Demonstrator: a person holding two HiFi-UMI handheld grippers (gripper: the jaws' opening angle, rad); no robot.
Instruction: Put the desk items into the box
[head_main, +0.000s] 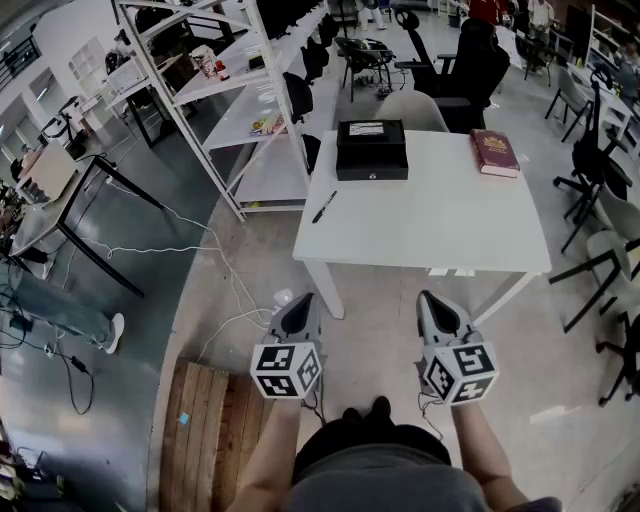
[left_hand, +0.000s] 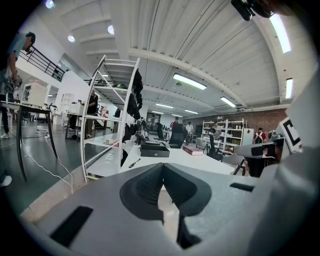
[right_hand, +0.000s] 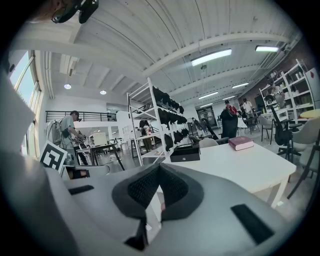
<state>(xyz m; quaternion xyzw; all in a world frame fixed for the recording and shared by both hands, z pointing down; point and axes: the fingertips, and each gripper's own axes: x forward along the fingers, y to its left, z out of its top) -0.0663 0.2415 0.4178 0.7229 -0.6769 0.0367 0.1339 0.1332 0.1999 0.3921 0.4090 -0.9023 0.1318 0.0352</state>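
Observation:
A white table (head_main: 440, 230) stands ahead of me. At its far side sits a black box (head_main: 371, 149), lid closed, also visible as the black box (left_hand: 154, 149) and the black box (right_hand: 185, 153). A dark red book (head_main: 494, 152) lies at the far right corner. A black pen (head_main: 324, 207) lies near the left edge. My left gripper (head_main: 297, 313) and right gripper (head_main: 437, 311) hang side by side short of the table's near edge, both shut with nothing between the jaws. In the gripper views the left gripper (left_hand: 162, 167) and right gripper (right_hand: 159, 168) tips meet.
A white shelving rack (head_main: 215, 100) stands left of the table. A wooden pallet (head_main: 215, 430) lies on the floor at my left. White cables (head_main: 215, 290) trail across the floor. Office chairs (head_main: 600, 180) stand to the right and behind the table.

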